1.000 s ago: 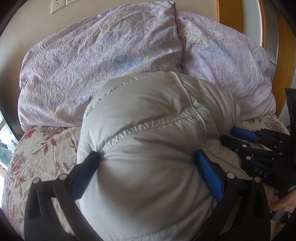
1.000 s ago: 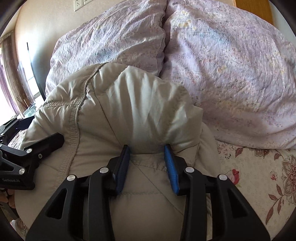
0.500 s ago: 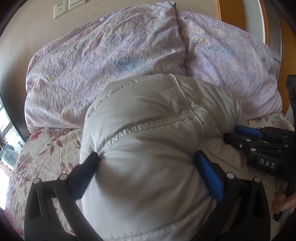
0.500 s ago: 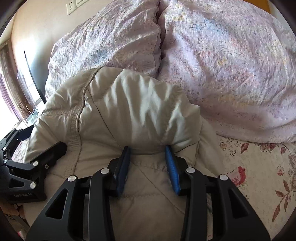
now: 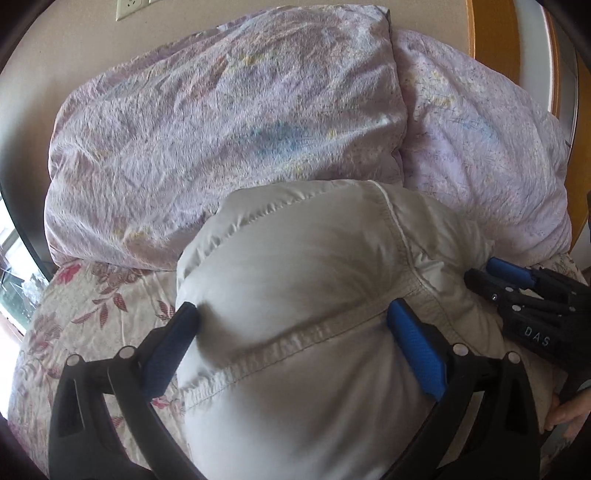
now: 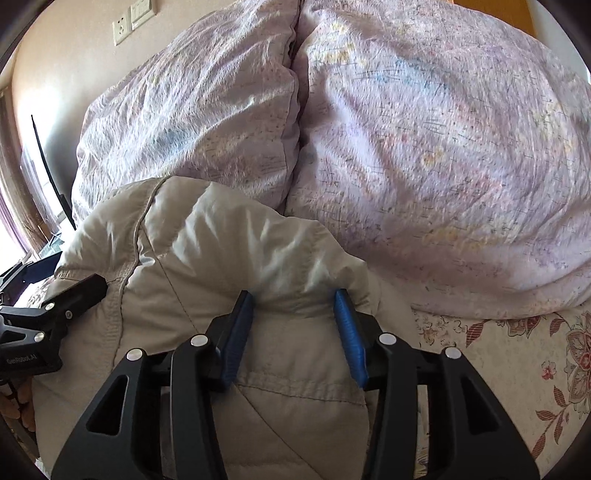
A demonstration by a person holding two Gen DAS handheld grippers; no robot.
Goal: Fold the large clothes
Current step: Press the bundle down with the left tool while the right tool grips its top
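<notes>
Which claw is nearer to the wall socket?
Left. The wall socket is at the upper left in both views, beyond the pillows. The left claw straddles the padded jacket on that side; the right claw is on the jacket's far side from it.

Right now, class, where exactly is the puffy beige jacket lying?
The beige jacket lies bunched on the floral bedspread, just in front of the two lilac pillows, between the blue pads of both grippers.
</notes>
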